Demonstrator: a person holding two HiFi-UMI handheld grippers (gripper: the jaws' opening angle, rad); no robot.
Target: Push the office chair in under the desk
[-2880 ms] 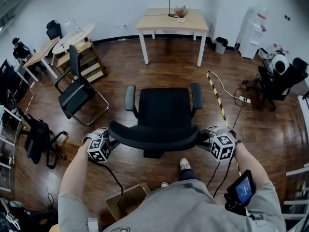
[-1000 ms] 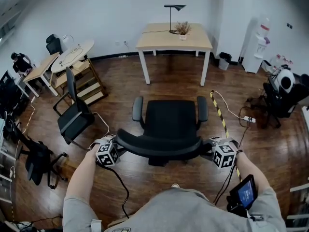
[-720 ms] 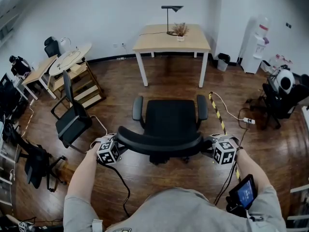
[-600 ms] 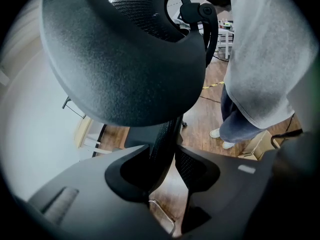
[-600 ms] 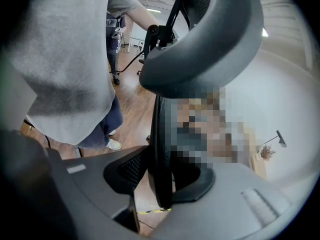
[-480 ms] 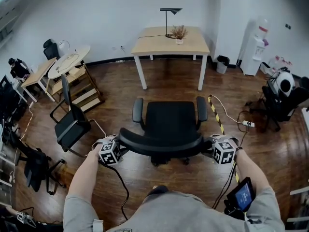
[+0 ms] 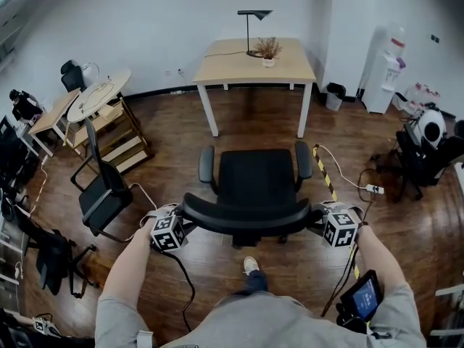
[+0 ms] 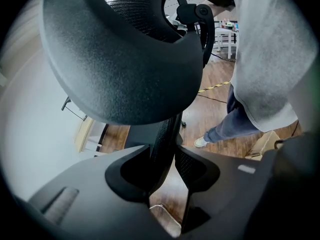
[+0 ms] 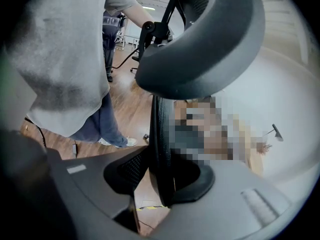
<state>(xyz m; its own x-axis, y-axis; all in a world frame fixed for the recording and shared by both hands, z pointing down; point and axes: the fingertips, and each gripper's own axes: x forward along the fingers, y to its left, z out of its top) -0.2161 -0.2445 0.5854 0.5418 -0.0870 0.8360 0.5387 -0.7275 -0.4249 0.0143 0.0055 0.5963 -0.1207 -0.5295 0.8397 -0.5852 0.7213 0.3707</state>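
The black office chair stands mid-floor, seat facing the light wooden desk by the far wall, with bare floor between them. I hold its curved backrest from behind at both ends. My left gripper is shut on the left end. In the left gripper view the backrest's mesh edge is pinched in that gripper. My right gripper is shut on the right end, and the right gripper view shows the padded edge wedged in it.
A black visitor chair stands left, with wooden steps and a round table behind it. A yellow-black cable strip runs right of the chair toward a power strip. A lamp stands on the desk. My shoe is under the backrest.
The chair has rolled forward toward the desk with both grippers still on its backrest. The visitor chair has slid left and back in view, and my shoe has stepped in below the chair.
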